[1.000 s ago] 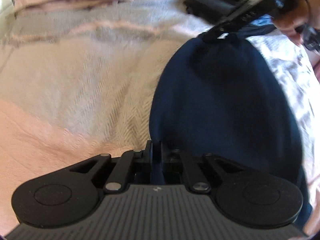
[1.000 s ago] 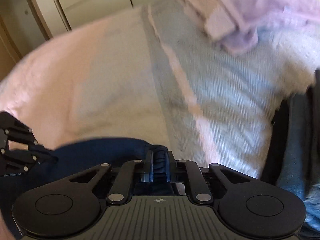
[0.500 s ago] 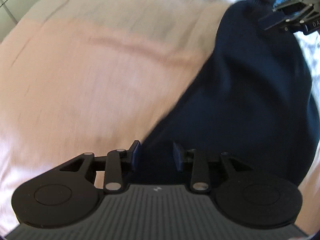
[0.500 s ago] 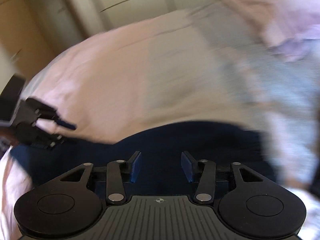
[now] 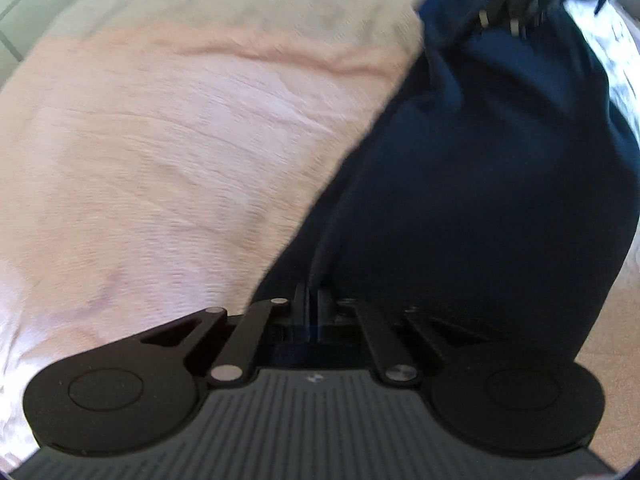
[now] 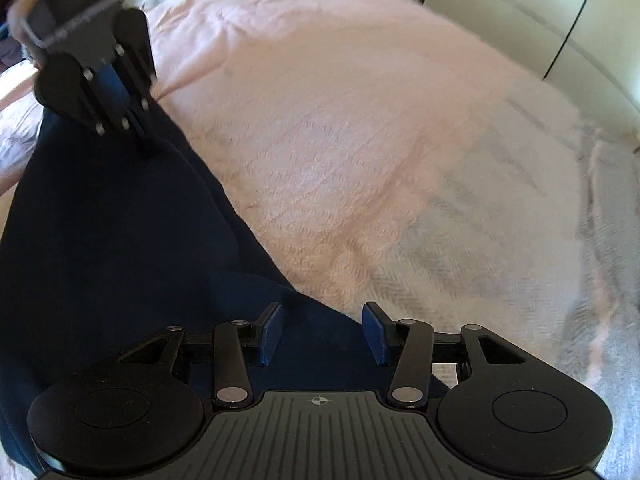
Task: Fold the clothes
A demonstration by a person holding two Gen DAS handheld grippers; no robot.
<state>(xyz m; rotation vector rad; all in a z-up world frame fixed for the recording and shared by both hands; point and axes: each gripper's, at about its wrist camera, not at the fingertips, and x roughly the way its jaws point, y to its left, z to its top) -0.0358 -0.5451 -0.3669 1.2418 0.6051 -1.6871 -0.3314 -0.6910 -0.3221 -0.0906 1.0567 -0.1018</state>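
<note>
So the left tongs (image 5: 311,300) are clamped tight on a fold of the navy garment (image 5: 480,200), right at its near edge, jaws fully together with a ridge of cloth pinched up between them. In the right wrist view you can see those same tongs (image 6: 140,136) from the outside, top left, nose down into the fabric with a bit of the person's hand (image 6: 24,4) behind them.

The garment itself is lying on the bed, spread over a pink blanket (image 5: 180,140) that turns into a pale grey herringbone weave (image 6: 500,220) further right. The dark cloth runs as a long strip between the two tongs, its edge cutting diagonally across the blanket.

The right tongs (image 6: 324,336) are released, jaws standing well apart with blue pads (image 6: 272,332) showing. The corner of the garment sits under and between them but the pads aren't pressing on it. In the left wrist view they're up at the top right (image 5: 516,12), pretty blurry.

Far right there are pale cupboard doors (image 6: 520,20) beyond the bed.
</note>
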